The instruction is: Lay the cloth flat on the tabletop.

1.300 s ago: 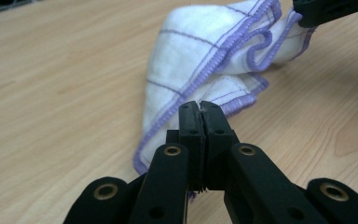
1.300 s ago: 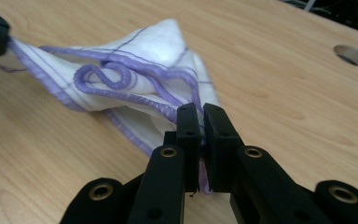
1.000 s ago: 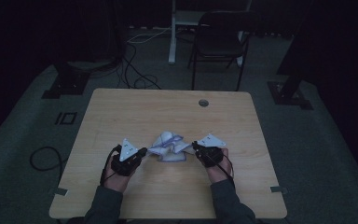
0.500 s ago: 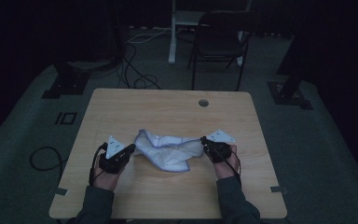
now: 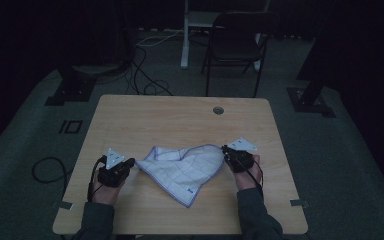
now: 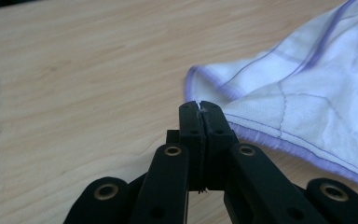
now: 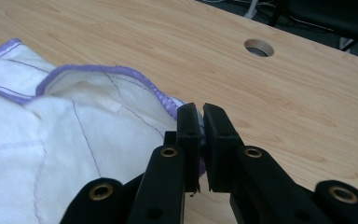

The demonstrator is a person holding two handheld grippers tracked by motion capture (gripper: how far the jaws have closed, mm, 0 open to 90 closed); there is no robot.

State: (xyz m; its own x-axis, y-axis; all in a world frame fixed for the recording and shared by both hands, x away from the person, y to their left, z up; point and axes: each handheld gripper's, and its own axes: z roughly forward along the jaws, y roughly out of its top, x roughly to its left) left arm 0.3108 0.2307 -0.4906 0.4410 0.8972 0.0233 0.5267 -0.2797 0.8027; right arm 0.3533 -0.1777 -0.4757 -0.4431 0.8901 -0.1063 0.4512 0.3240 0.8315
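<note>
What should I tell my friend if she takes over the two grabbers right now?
Left gripper: shut on one corner of the cloth.
Right gripper: shut on the opposite corner.
Cloth: on the table, near the front, stretched between the grippers, partly opened, rumpled, with one corner pointing toward the person.
Done: both corners gripped, cloth mostly spread.
Left: probably flatten the wrinkles, then lay it down or fold it.

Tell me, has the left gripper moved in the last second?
Yes. The left gripper has slid outward toward the table's left edge, away from the cable hole, spreading the white cloth.
</note>
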